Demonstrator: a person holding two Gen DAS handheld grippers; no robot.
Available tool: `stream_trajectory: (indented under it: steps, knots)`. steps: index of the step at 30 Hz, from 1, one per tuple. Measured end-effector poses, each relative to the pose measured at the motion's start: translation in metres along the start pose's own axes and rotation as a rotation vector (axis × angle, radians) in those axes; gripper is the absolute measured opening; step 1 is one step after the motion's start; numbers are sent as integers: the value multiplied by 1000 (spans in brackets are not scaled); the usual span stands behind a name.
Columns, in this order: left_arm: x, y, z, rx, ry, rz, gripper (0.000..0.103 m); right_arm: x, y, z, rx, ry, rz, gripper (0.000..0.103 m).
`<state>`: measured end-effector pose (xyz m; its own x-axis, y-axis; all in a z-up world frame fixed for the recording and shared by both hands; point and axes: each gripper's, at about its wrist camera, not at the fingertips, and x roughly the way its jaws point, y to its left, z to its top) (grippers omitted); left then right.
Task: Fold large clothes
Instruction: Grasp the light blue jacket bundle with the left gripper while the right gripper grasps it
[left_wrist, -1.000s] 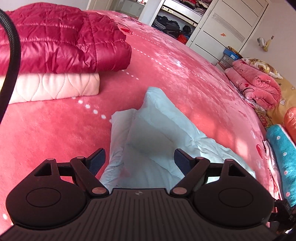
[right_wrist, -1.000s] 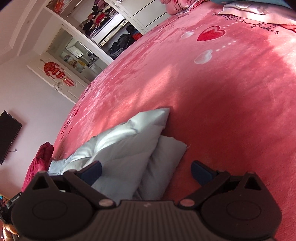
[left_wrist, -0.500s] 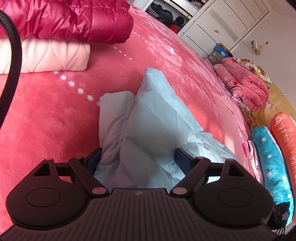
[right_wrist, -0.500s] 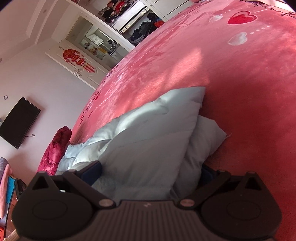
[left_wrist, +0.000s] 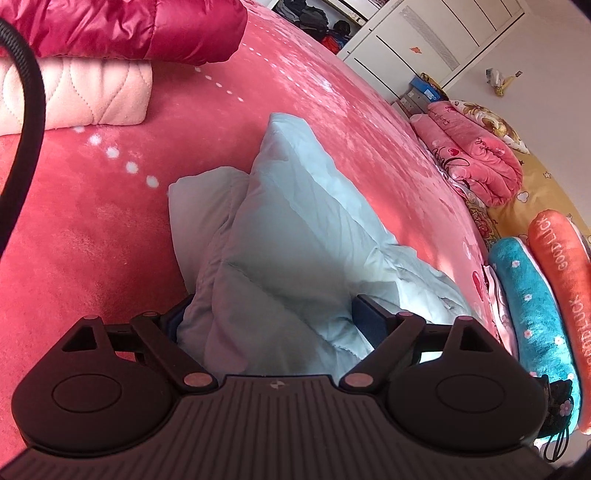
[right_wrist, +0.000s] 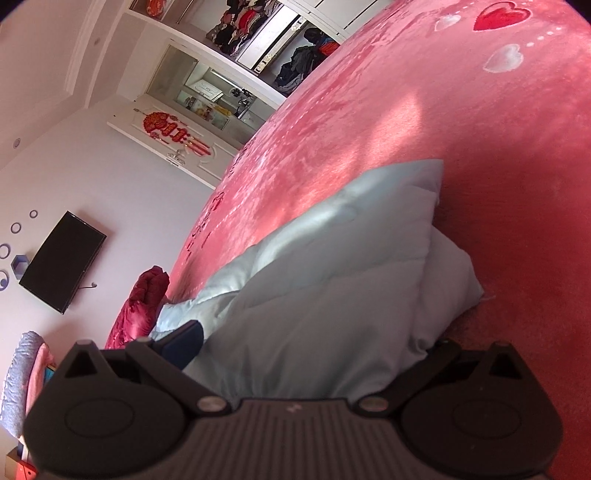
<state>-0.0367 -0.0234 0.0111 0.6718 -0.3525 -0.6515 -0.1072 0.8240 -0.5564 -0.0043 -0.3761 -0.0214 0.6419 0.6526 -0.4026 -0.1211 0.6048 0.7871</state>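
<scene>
Two grippers straddle a pale blue padded garment lying bunched on a pink bed. The left gripper and right gripper each have fingers spread wide, fabric bulging between them, not pinched.

The padded garment is lying on the bedspread, bunched between the spread fingers of the left gripper and the right gripper. Two folded jackets are sitting stacked behind it to the left; rolled blankets are lying far right.
</scene>
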Motion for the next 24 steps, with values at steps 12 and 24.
stream_trajectory:
  steps: [12,24]
  knots:
    - [-6,-7,-13,37,-54,40,103,3,5,-2,-41,-12,-104,68]
    - [-13,-25,-26,93,-114,114,63,6,29,-8,-200,-37,-213,57]
